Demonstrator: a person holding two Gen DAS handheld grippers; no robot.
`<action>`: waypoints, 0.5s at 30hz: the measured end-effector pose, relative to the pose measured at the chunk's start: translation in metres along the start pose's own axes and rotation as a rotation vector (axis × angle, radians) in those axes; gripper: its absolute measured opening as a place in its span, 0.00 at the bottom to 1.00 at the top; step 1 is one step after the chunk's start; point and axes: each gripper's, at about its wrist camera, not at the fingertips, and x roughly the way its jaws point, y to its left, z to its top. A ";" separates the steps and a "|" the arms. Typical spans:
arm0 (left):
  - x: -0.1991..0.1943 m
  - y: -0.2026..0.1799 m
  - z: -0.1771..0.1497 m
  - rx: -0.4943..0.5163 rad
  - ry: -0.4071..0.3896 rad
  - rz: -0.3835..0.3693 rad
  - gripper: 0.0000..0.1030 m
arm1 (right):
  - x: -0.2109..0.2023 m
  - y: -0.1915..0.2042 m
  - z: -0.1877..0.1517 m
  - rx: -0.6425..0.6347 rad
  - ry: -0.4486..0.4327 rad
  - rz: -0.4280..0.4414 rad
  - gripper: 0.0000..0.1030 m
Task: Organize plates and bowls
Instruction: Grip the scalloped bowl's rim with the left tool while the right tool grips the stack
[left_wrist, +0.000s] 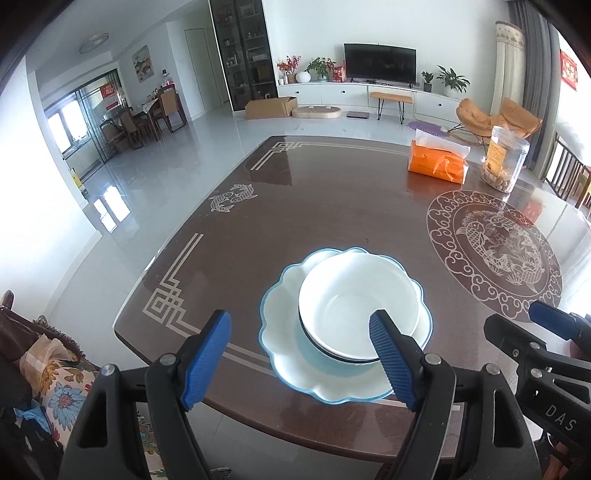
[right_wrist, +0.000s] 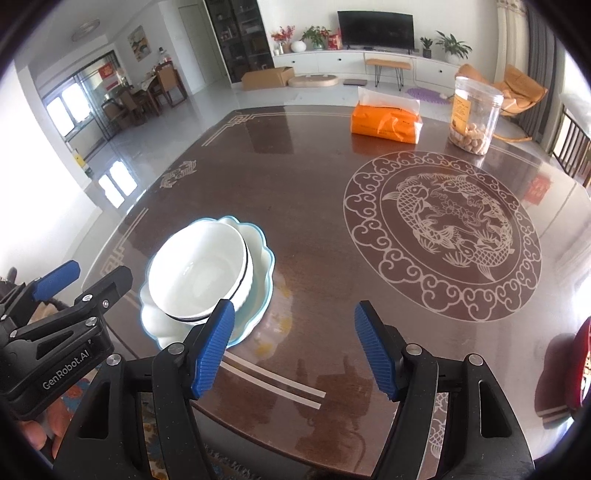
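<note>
1. Task items: white glazed ceramic bowls (left_wrist: 356, 306), nested with a dark line showing between the rims, sit on a white scalloped ceramic plate with a pale blue rim (left_wrist: 295, 373). The stack stands near the front-left corner of the glossy dark-brown counter with inlaid fish motifs (left_wrist: 332, 206).
2. Left gripper (left_wrist: 299, 362): blue ribbed fingers (left_wrist: 207, 362) spread, pinching nothing; the stack lies beyond and between them, untouched.
3. Right gripper (right_wrist: 295, 350): fingers likewise spread and empty, over bare counter just right of the stack.
4. Handling (judged): the ware is stiff, smooth, probably slippery and breakable, moderately heavy when stacked. A pinch across a bowl's rim wall suits best; the plate's thin scalloped edge offers little purchase on the flat counter.
5. Surroundings: an orange tissue pack (right_wrist: 386, 120) and a clear plastic jar holding round snacks (right_wrist: 472, 118) stand at the far edge, well apart. Nothing obstructs the stack; the two grippers' closeness to each other is the main crowding risk.
</note>
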 end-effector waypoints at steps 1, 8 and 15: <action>-0.001 0.000 0.000 0.001 -0.003 0.001 0.75 | -0.001 0.001 0.000 -0.004 -0.005 -0.004 0.69; 0.000 0.007 -0.001 -0.012 -0.009 -0.006 0.75 | -0.004 0.003 -0.004 -0.004 -0.017 -0.023 0.69; 0.012 0.028 -0.007 -0.054 0.023 -0.039 0.75 | -0.002 -0.007 -0.010 0.033 -0.024 -0.034 0.69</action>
